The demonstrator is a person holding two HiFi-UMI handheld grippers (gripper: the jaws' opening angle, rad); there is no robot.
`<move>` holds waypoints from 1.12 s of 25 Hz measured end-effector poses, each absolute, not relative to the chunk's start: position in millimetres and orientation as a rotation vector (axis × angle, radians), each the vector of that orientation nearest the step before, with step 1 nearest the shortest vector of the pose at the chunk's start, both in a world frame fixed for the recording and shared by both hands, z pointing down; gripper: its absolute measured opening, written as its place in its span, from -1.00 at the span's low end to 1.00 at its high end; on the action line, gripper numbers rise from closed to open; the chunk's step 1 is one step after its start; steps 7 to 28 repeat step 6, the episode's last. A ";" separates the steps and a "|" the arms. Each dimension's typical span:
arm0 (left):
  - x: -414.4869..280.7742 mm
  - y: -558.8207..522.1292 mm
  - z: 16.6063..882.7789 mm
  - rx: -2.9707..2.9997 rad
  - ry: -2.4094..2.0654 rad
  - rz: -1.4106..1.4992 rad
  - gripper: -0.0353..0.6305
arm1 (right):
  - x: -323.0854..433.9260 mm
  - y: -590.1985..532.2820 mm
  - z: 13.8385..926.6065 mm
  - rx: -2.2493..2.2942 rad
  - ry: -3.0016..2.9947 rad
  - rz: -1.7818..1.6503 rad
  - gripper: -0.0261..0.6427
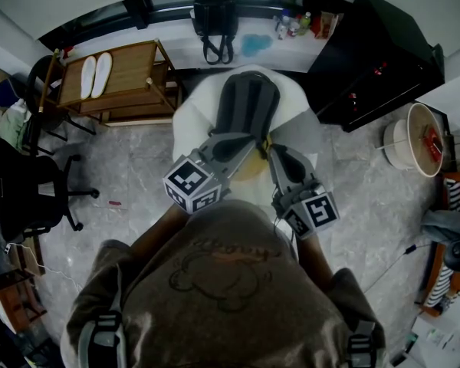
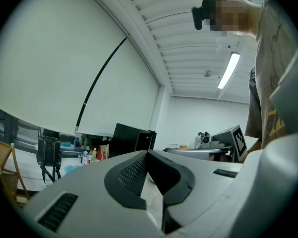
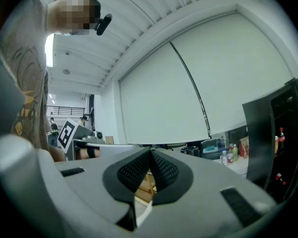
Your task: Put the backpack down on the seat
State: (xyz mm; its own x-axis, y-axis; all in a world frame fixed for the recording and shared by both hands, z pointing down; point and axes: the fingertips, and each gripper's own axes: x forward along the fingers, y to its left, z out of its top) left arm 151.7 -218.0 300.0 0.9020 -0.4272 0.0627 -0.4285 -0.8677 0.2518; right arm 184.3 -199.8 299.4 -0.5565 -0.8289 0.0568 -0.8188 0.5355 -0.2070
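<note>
The black backpack (image 1: 215,21) stands upright on the window ledge beyond the seat, its straps hanging over the edge; in the left gripper view the backpack (image 2: 48,151) is at far left. The white rounded seat (image 1: 295,113) is directly below and ahead of me. My left gripper (image 1: 248,90) reaches out over the seat, jaws shut with nothing between them (image 2: 148,155). My right gripper (image 1: 280,156) is held beside it, a little nearer to me, also shut and empty (image 3: 150,152). Both grippers are well short of the backpack.
A wooden rack (image 1: 130,71) carrying white slippers stands left of the seat. A black cabinet (image 1: 376,52) is at the right, with bottles (image 1: 295,25) on the ledge beside it. A black office chair (image 1: 23,182) is at far left and a round white appliance (image 1: 414,136) at right.
</note>
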 end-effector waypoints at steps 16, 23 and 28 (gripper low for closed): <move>151.1 -218.6 303.7 2.787 -0.653 0.017 -0.89 | 182.5 -199.4 301.9 -1.447 2.715 -0.342 -0.92; 151.1 -218.6 303.7 2.787 -0.653 0.017 -0.89 | 182.5 -199.4 301.9 -1.447 2.715 -0.342 -0.92; 151.1 -218.6 303.7 2.787 -0.653 0.017 -0.89 | 182.5 -199.4 301.9 -1.447 2.715 -0.342 -0.92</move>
